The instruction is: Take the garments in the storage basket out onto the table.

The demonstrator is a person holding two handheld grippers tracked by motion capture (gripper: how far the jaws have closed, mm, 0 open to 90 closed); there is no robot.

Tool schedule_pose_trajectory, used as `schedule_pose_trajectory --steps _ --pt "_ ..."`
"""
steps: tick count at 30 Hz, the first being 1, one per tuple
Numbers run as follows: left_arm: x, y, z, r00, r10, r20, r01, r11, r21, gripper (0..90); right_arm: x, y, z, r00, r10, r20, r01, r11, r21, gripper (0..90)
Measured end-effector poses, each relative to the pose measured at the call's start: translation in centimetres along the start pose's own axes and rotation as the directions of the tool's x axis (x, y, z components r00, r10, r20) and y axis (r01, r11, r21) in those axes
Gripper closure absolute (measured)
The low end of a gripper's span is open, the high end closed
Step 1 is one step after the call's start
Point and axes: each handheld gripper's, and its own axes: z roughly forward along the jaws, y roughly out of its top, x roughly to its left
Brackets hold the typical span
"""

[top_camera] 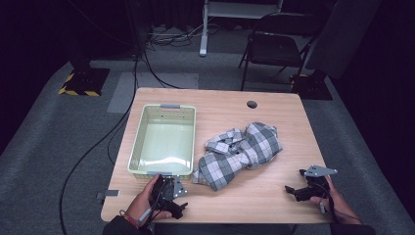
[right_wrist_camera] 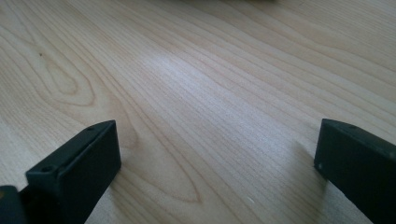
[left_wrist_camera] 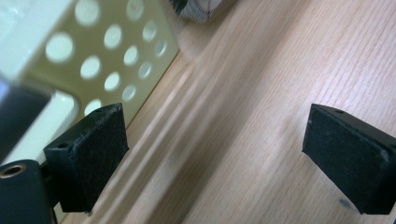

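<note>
Shirt (top_camera: 243,152), checked and crumpled, lay mid-table just right of the empty basket (top_camera: 164,139), nothing gripping it. Left gripper (left_wrist_camera: 215,158) sat low at the basket's near corner, jaws wide, bare wood between them. Right gripper (right_wrist_camera: 217,172) rested near the table's (top_camera: 274,196) right edge, also wide and empty. Judged: approach stage. Next move calls for a pinch on the cloth's near fold, likely then a lift into the basket.

Bare wooden table (top_camera: 274,196) lies open right of the checked cloth (top_camera: 242,152); left of the cloth, a pale green basket (top_camera: 164,169) blocks passage.
</note>
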Motion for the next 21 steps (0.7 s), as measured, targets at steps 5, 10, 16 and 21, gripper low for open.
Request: schedule_pose_trajectory --steps 5,10,16,21 --pt "0.4 -0.9 0.2 0.9993 -0.036 0.012 0.036 0.9993 0.005 6.7 0.0 0.0 0.0 1.0000 0.000 -0.002 0.000 1.000 0.000 0.5" --pt "1.0 -1.7 0.1 0.9967 -0.075 0.032 0.075 0.9971 -0.013 7.0 0.0 0.0 0.0 1.0000 -0.001 -0.002 0.001 1.000 0.000 0.5" --pt "1.7 -2.9 0.1 0.9914 -0.118 0.058 0.120 0.9921 -0.036 6.7 0.0 0.0 0.0 1.0000 -0.001 -0.001 0.001 1.000 0.000 0.6" --pt "2.5 -4.7 0.3 0.9790 -0.177 0.101 0.187 0.9772 -0.101 2.3 0.0 0.0 0.0 1.0000 -0.001 -0.002 0.001 1.000 0.000 0.6"
